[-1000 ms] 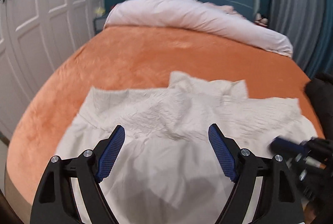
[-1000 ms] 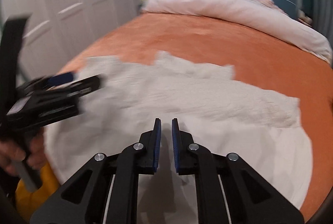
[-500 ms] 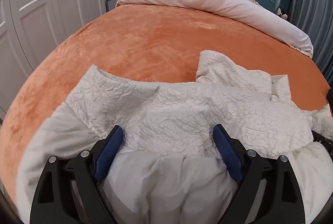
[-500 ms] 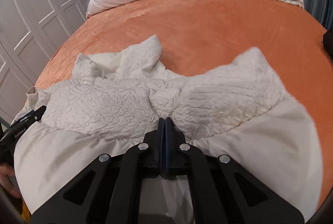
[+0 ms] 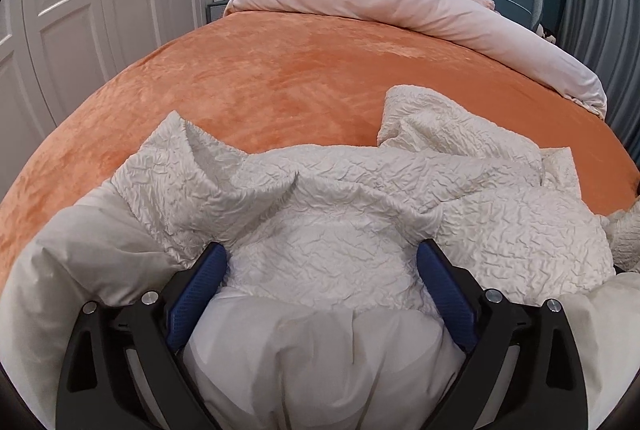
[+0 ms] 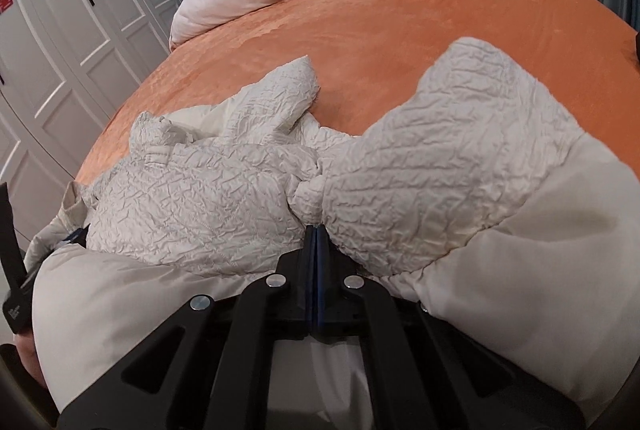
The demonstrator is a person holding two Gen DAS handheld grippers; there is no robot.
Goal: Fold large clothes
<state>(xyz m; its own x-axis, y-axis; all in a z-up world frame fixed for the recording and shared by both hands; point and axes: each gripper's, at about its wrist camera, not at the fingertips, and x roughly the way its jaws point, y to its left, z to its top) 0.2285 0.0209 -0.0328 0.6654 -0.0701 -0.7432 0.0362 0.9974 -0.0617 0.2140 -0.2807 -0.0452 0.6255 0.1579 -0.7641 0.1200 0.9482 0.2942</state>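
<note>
Right wrist view: our right gripper (image 6: 316, 230) has its fingers pressed together on a bunched pinch of the white garment (image 6: 224, 198), where a second ago they were slightly apart above flat cloth. Our left gripper (image 5: 320, 270) keeps its fingers wide, now straddling a crinkled ridge without gripping. The garment has gathered from spread to rumpled on the orange bed (image 5: 280, 70), so we judge a fold is starting.
</note>
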